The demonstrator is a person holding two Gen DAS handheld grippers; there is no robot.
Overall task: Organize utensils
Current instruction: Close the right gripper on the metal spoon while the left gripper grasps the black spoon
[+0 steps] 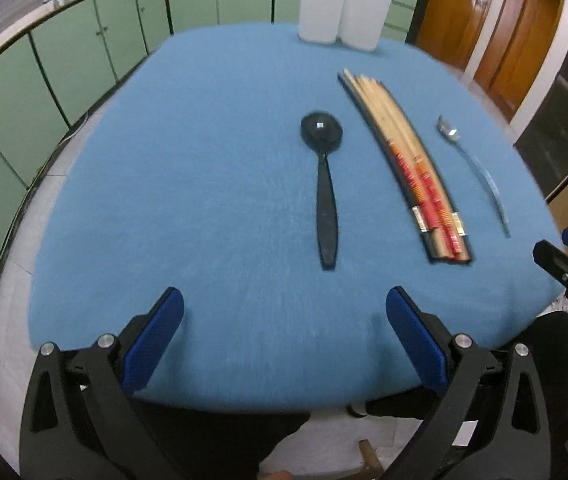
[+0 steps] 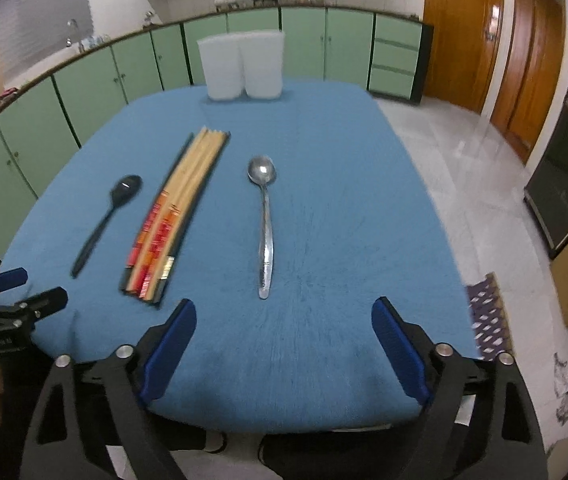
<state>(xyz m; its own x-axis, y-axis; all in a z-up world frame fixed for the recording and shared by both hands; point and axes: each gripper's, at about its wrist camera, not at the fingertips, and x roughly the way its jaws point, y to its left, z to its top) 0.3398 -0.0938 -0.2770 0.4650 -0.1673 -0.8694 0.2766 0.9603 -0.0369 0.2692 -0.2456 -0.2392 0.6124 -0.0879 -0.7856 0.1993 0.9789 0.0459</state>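
Left wrist view: left gripper point(image 1: 284, 312) jaws spread wide, holding nothing, above near edge of blue tablecloth point(image 1: 188, 184). Black plastic spoon point(image 1: 325, 188) ahead of it, slightly right, apart from jaws. Chopstick bundle point(image 1: 411, 168) just right of black spoon; metal spoon point(image 1: 473, 172) right of bundle. Two white containers point(image 1: 341, 10) at far edge, beyond bundle. Right gripper point(image 2: 284, 320) jaws also wide apart, empty; metal spoon handle just ahead, nearer its left finger.
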